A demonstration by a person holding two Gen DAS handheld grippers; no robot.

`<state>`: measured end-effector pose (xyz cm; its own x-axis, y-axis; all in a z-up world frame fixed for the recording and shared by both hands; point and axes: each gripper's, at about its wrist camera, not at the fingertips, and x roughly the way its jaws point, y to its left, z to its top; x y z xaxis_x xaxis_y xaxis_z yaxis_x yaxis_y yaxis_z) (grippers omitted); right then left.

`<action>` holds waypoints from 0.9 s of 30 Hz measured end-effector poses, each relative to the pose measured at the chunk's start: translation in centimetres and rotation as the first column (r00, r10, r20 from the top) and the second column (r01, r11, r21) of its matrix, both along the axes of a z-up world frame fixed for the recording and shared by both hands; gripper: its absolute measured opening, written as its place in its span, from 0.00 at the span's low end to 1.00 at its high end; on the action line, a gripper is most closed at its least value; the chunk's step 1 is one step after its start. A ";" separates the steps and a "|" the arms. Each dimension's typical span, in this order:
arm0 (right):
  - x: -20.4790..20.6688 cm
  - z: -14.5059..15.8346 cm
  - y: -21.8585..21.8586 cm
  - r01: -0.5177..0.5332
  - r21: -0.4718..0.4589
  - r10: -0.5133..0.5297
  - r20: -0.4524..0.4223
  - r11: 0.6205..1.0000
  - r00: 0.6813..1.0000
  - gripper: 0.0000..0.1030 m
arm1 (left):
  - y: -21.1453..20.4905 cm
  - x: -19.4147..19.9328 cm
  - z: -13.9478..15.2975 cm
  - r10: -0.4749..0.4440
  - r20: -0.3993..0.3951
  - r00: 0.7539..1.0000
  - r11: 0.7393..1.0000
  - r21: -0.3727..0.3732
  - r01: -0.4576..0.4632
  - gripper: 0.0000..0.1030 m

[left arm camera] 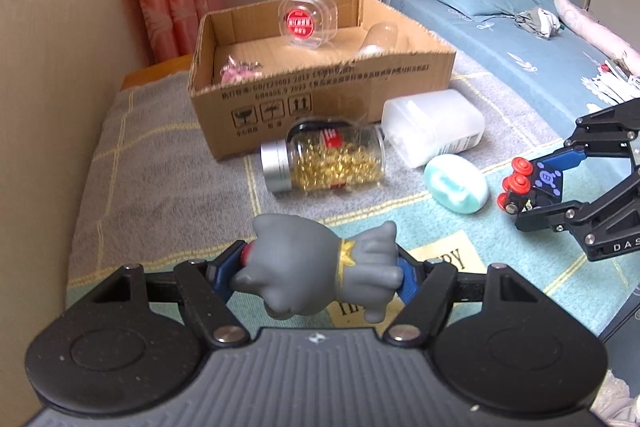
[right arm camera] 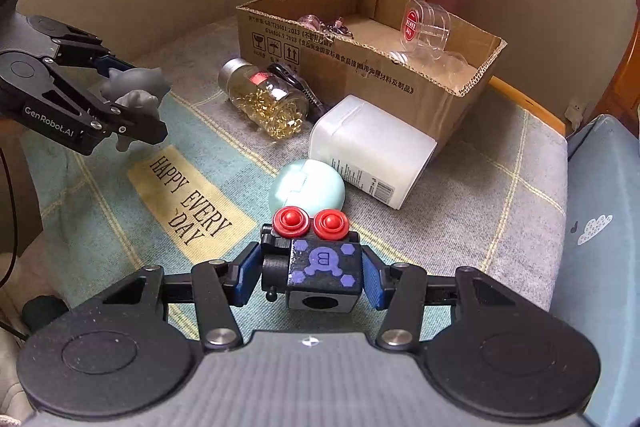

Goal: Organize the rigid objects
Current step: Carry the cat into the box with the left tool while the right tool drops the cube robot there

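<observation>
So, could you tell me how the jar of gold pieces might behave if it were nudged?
The jar lies on its side, so it would probably roll. Its clear wall may be slippery. Being packed with gold pieces, it likely feels heavy for its size.

"HAPPY EVERY DAY" is printed on the yellow patch of the blanket [right arm camera: 188, 203]. "GenRobot.AI" is marked on the left gripper [right arm camera: 132, 95]. Handling symbols, "2023" and Chinese characters are printed on the cardboard box [right arm camera: 332, 55]. A "B" is drawn on the black cube toy [right arm camera: 322, 263].
</observation>
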<state>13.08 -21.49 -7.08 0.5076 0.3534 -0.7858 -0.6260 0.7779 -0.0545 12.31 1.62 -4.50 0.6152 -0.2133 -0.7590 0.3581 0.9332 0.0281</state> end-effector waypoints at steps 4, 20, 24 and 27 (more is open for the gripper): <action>0.0 1.2 0.1 -0.003 0.017 0.002 0.018 1.000 1.000 0.55 | -0.2 0.5 1.3 -0.014 0.025 1.000 1.000 -0.008 0.014 0.70; 2.1 5.9 1.7 -0.020 0.088 0.011 0.105 0.996 0.994 0.55 | -2.4 6.8 6.7 -0.086 0.132 0.987 0.996 -0.006 0.088 0.70; 3.4 6.8 1.8 -0.009 0.098 -0.003 0.129 0.995 0.992 0.55 | -3.0 10.5 7.5 -0.086 0.125 0.989 0.996 -0.020 0.089 0.70; 4.5 7.4 1.6 0.002 0.111 -0.018 0.138 0.994 0.990 0.55 | -3.7 13.2 7.6 -0.092 0.114 0.989 0.995 -0.032 0.096 0.70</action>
